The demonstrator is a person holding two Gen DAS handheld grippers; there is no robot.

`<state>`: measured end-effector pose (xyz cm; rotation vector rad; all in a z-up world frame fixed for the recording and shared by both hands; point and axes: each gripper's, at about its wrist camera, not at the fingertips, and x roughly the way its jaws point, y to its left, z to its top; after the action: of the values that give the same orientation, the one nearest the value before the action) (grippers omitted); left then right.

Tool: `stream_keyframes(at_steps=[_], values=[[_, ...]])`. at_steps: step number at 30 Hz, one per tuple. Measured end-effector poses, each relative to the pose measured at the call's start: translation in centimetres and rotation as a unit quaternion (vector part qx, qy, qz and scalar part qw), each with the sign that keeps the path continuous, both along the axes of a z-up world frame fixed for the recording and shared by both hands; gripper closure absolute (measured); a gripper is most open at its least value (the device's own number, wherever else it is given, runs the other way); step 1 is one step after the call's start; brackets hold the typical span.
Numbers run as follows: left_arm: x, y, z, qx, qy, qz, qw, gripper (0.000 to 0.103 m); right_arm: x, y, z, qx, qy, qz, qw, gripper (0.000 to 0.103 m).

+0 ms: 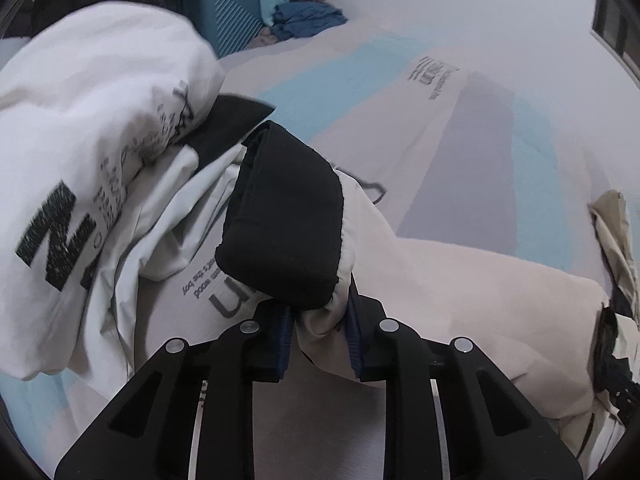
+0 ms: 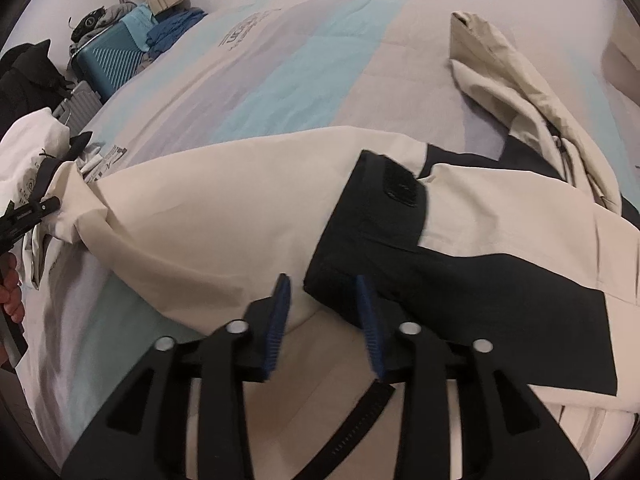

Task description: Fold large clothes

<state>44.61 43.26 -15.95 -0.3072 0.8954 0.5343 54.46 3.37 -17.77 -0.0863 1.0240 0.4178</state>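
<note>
Now, on the bed (image 2: 280, 60) w/ its striped blue, grey and beige cover lies a cream and black jacket (image 2: 224, 208), spread across the near part of the cover; its hood (image 2: 516, 72) points off toward the far right in the right wrist view; left claw (image 1: 318, 316) is clamped on a sleeve end, cream fabric bunched between the blue pads (image 1: 285, 340), and the black cuff (image 1: 284, 216) stands up just past the fingertips; same claw shows at the left edge of the right wrist view (image 2: 44, 208), pinching the sleeve tip, sleeve running from there across to the jacket body; right claw (image 2: 324, 300) is apart w/ nothing between its pads, hovering just over the jacket's front; other black cuff (image 2: 376, 216), w/ a velcro patch (image 2: 402, 188), lies folded over the body just beyond the right fingertips, its near corner reaching into the gap btwn them; cannot tell if it touches; black zip (image 2: 360, 416) runs below the claw; white garment w/ black lettering (image 1: 80, 152) is heaped on the left of the bed, beside the held sleeve; teal suitcase (image 1: 236, 12) stands at the far end, folded blue clothes (image 1: 304, 20) next to it.
</note>
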Motion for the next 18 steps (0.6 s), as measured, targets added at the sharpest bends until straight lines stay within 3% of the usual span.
stream_keyframes(at_steps=[10,18], values=[[2.2,-7.5,3.6,0.03,-0.036,-0.11,0.9929,0.082,0.0,-4.6,0.9,0.005,0.001,-0.04,0.999,0.068],[4.7,-14.0,3.9,0.021,-0.045,-0.167,0.9847,0.084,0.1,-8.7,0.8,-0.039,0.001,-0.079,0.996,0.064]])
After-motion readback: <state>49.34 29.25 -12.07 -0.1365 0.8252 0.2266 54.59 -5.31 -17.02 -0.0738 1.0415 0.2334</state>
